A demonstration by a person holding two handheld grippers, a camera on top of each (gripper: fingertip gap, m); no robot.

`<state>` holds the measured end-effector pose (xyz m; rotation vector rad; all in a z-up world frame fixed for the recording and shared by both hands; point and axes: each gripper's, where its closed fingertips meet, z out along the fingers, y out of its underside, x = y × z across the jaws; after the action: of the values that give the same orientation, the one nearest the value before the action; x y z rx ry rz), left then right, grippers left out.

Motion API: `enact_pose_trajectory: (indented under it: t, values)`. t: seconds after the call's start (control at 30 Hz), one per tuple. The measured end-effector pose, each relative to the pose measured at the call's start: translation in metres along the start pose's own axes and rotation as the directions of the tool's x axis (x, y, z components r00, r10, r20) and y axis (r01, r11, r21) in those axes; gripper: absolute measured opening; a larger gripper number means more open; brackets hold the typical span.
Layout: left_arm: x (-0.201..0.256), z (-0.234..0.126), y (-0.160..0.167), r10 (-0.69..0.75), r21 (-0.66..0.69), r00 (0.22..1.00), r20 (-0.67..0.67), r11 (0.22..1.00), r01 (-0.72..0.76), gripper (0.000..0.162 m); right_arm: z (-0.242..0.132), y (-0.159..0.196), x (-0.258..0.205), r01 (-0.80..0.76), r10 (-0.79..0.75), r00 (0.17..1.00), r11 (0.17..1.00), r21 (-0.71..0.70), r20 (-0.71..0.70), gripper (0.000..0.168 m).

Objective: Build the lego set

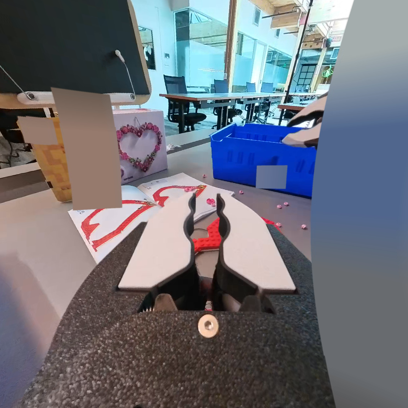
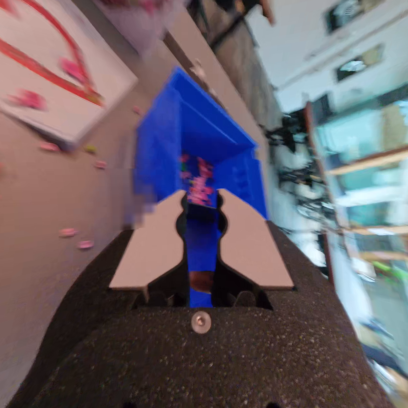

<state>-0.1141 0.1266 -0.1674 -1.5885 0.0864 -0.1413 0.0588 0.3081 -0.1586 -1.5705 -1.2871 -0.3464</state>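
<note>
My left gripper (image 1: 206, 196) is open and empty, held low over the grey table. A red Lego heart frame (image 1: 209, 236) lies on the table under it, mostly hidden by the fingers (image 1: 167, 238). The open instruction booklet (image 1: 132, 212) lies just beyond. My right gripper (image 2: 202, 192) is open and empty, pointed into the blue bin (image 2: 198, 123), which holds several pink pieces (image 2: 199, 183); that view is blurred by motion. The right gripper also shows in the left wrist view (image 1: 304, 130), above the bin (image 1: 260, 152).
The set's white box (image 1: 141, 145) with a flower heart stands behind the booklet, next to a woven basket (image 1: 53, 163). Small pink pieces (image 1: 279, 206) lie scattered on the table between booklet and bin. A dark board (image 1: 66, 44) leans at back left.
</note>
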Motion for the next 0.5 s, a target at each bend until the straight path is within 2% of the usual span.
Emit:
enact_pose_trajectory:
  t: [0.07,0.1,0.17,0.23,0.3,0.33,0.37,0.4,0.43,0.47,0.5]
  values:
    - [-0.001,-0.002,-0.002,0.006,0.004,1.000,-0.004,1.000,-0.006,0.017,0.014,0.024,0.021,0.077,-0.096,0.987,0.987,-0.138,-0.133,0.008]
    - [-0.001,-0.003,-0.004,0.006,0.009,1.000,-0.010,1.000,-0.006,0.017,0.019,0.031,0.025,0.052,-0.074,0.988,0.986,-0.157,-0.137,0.004]
    - [-0.002,-0.005,-0.007,-0.017,0.027,1.000,-0.020,0.999,0.018,0.016,0.023,0.029,0.024,-0.057,0.050,0.996,0.994,-0.093,-0.077,0.008]
    - [-0.003,-0.006,-0.009,-0.066,0.045,0.998,-0.024,0.997,0.067,0.016,0.019,0.022,0.030,-0.104,0.099,0.990,0.993,-0.051,-0.102,0.007]
    - [-0.002,-0.008,-0.008,-0.095,0.044,0.995,-0.038,0.994,0.097,0.016,0.005,-0.014,0.027,-0.076,0.090,0.988,0.991,0.111,-0.128,0.005]
    - [-0.003,-0.008,-0.009,-0.098,0.044,0.994,-0.040,0.994,0.100,0.016,-0.005,-0.045,0.015,-0.098,0.117,0.991,0.964,0.249,-0.062,0.000]
    - [-0.004,-0.008,-0.009,-0.099,0.046,0.994,-0.036,0.994,0.100,0.016,-0.016,-0.080,-0.004,-0.173,0.158,0.985,0.911,0.374,0.071,0.000]
    - [-0.004,-0.009,-0.009,-0.100,0.046,0.994,-0.035,0.994,0.102,0.016,-0.022,-0.107,-0.024,-0.269,0.182,0.954,0.869,0.415,0.237,0.000]
    - [-0.003,-0.009,-0.009,-0.102,0.044,0.994,-0.040,0.994,0.104,0.016,-0.017,-0.121,-0.042,-0.341,0.201,0.902,0.874,0.346,0.381,0.000]
    - [-0.002,-0.010,-0.009,-0.102,0.041,0.993,-0.052,0.994,0.105,0.016,-0.001,-0.126,-0.054,-0.375,0.238,0.850,0.900,0.223,0.470,0.002]
    - [0.000,-0.010,-0.009,-0.103,0.036,0.993,-0.064,0.994,0.106,0.017,0.023,-0.126,-0.056,-0.393,0.298,0.825,0.913,0.109,0.480,0.006]
